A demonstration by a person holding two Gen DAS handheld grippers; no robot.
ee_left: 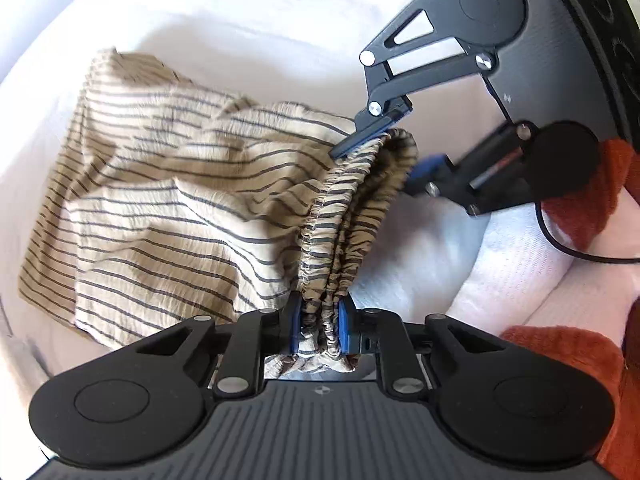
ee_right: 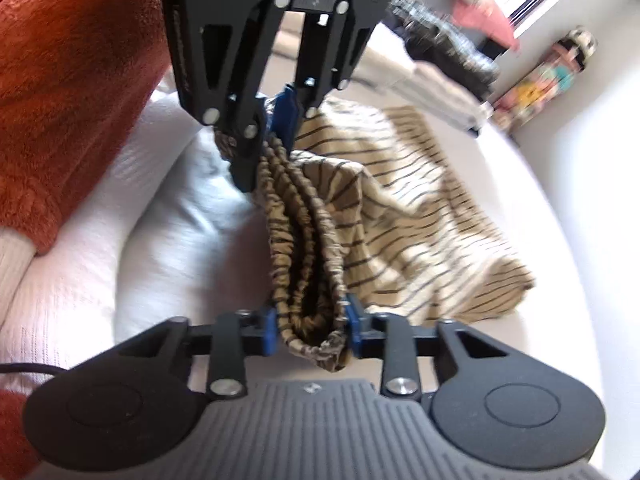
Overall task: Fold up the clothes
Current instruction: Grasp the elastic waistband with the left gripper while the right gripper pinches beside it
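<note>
White bedsheet (ee_left: 224,12), smooth w/ soft creases, fills most of both views. On it lies the striped garment (ee_left: 160,200): beige crinkled cloth w/ thin dark stripes, shorts or skirt (can't tell which), lower part spread on sheet, rumpled, w/ the elastic waistband (ee_left: 344,216) end raised off it.

White pillow (ee_right: 132,216), waffle-like weave, beside the waistband. Rust-orange fuzzy blanket (ee_right: 68,80) just beyond the pillow. Far off in right wrist view: a pile of other clothes (ee_right: 440,52), blurred.

Left gripper (ee_left: 318,330): black linkage, blue pads, jaws nearly closed, clamped on one end of gathered waistband; ruched fabric bunched between pads, some poking out behind.

Right gripper (ee_right: 308,324): same build, jaws narrow, clenched on the other end of the waistband; folded band fills the gap.

Waistband doubled, hangs in a short slack run between the two grippers, lifted off sheet. Grippers near each other, facing, tips apart.

Thin black cable (ee_left: 560,240) trails over the pillow.
</note>
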